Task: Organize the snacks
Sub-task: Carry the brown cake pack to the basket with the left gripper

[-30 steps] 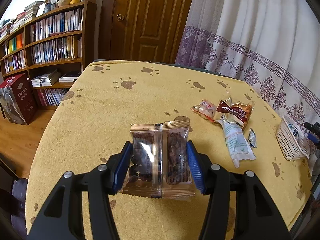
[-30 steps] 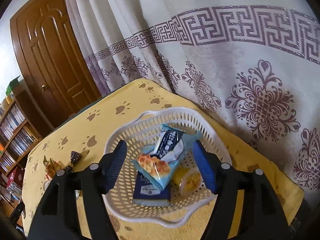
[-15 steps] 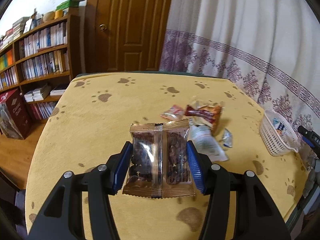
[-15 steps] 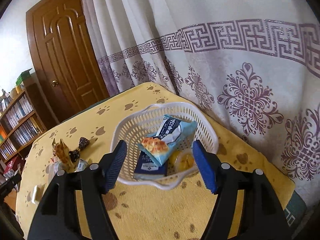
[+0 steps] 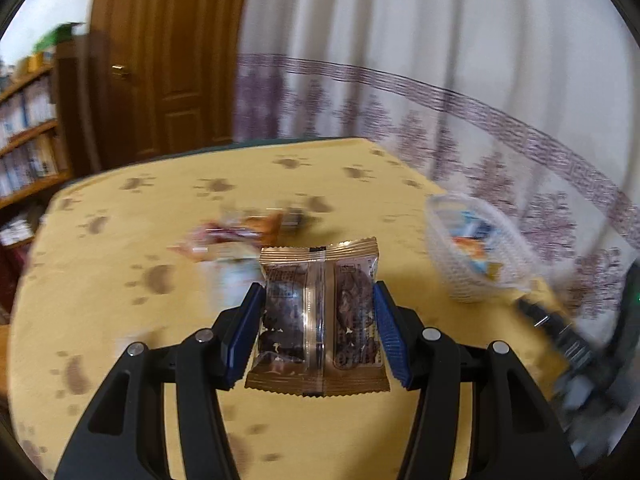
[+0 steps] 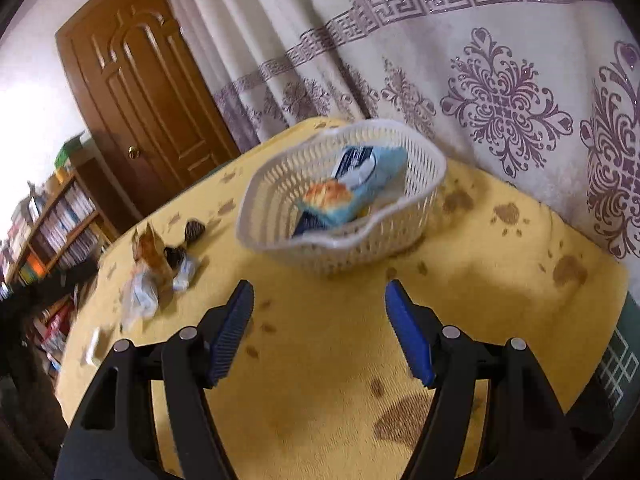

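Note:
My left gripper point(image 5: 318, 326) is shut on a brown, partly clear snack packet point(image 5: 318, 316) and holds it above the yellow paw-print tablecloth point(image 5: 160, 240). The white plastic basket point(image 5: 448, 272) with several snack packs stands ahead to the right; the view is blurred. In the right wrist view my right gripper point(image 6: 320, 332) is open and empty, pulled back from the basket point(image 6: 280, 204), which holds a light blue packet point(image 6: 360, 184). A pile of loose snacks point(image 6: 156, 268) lies to the left of the basket; it also shows in the left wrist view point(image 5: 240, 232).
A patterned curtain point(image 6: 500, 80) hangs right behind the basket and the table's far edge. A wooden door point(image 6: 136, 80) and a bookshelf point(image 6: 52, 232) stand beyond the table. A small white piece point(image 6: 94, 346) lies near the table's left edge.
My left gripper has swung right with the brown packet, so the basket now sits nearer in its view. My right gripper has drawn back and down from the basket, still open.

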The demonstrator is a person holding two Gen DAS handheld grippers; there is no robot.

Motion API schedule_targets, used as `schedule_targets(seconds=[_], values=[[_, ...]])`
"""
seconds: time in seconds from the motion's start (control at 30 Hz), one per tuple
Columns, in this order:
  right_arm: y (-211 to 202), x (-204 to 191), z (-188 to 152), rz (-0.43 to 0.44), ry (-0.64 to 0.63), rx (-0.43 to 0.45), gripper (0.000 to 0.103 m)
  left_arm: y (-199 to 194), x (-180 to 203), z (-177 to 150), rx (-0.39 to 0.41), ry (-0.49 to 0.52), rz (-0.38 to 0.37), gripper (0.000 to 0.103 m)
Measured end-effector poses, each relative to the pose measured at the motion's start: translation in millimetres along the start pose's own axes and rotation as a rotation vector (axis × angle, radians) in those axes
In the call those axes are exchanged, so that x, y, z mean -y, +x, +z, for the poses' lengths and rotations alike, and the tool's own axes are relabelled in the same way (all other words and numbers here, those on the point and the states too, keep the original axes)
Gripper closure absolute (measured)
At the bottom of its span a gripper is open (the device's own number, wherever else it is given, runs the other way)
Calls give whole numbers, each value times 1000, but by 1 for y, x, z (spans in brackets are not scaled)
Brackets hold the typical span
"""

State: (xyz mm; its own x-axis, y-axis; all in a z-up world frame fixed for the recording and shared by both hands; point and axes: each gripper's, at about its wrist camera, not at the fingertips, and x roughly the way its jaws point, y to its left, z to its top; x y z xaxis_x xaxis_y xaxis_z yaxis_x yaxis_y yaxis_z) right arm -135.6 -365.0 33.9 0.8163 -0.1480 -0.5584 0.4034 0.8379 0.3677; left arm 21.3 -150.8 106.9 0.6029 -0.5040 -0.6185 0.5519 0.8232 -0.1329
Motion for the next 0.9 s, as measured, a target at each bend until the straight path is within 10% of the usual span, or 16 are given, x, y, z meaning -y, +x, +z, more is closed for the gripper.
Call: schedule_targets(seconds=[0.7, 0.9], values=[[18, 4, -22, 53, -3, -67, 33, 87, 137, 57, -45, 170, -227, 46], [16, 6, -22, 59, 2, -69, 33, 99, 148, 63, -34, 143, -265, 22]])
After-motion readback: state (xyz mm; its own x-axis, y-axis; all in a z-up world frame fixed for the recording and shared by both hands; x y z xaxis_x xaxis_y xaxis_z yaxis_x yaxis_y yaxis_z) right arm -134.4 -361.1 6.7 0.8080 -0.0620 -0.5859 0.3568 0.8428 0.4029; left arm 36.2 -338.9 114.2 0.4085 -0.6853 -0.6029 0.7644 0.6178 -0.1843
